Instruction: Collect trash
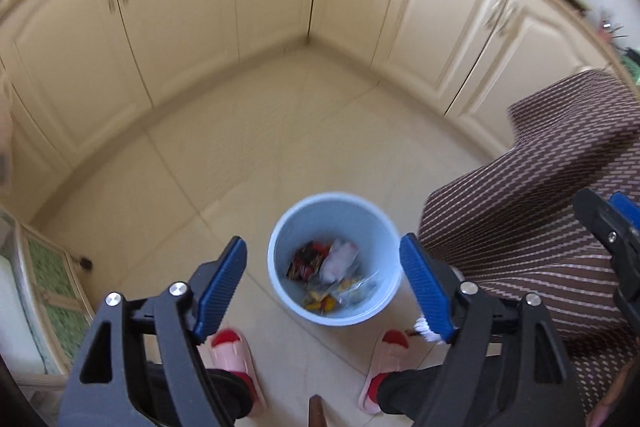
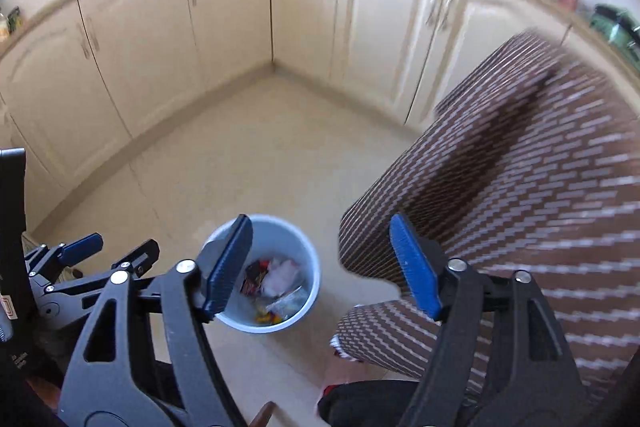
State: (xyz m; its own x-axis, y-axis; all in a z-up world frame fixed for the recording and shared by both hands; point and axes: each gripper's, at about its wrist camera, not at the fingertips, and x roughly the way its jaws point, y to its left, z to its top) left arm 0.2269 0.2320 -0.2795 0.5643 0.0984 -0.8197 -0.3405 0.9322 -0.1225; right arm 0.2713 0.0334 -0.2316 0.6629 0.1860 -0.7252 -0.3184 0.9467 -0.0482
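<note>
Blue-padded fingers (image 1: 222, 287) of the left gripper (image 1: 324, 283) are standing wide apart in the left wrist view, with nothing between them. Framed in that gap, a pale blue bin (image 1: 280, 279) is sitting on the cream tiled floor (image 1: 248, 155). Inside it, trash (image 1: 332, 273) is lying loose: a dark red-and-black wrapper, a crumpled white piece, clear plastic and small yellow and red scraps. This view alone is showing the person's feet in pink and red slippers (image 1: 236, 355), planted near the bin on either side. A brown striped cloth (image 1: 532, 211) is hanging at the right, close beside the bin's rim, and part of the right gripper (image 1: 608, 239) is showing at the right edge. Cream cabinets (image 1: 160, 27) are meeting in a corner beyond, leaving open floor between them and the bin.

From the right wrist view, the right gripper (image 2: 322, 267) is likewise holding its fingers (image 2: 230, 263) apart and empty. Its left finger is overlapping the bin (image 2: 308, 259) rim, with the trash (image 2: 276, 287) visible inside. Only here is the left gripper (image 2: 108, 251) appearing from the side, at lower left. The striped cloth (image 2: 520, 187) is filling the right half, its edge close to the bin. Open floor (image 2: 260, 147) is stretching towards the cabinets (image 2: 140, 39), and the worktop above is blurred.
</note>
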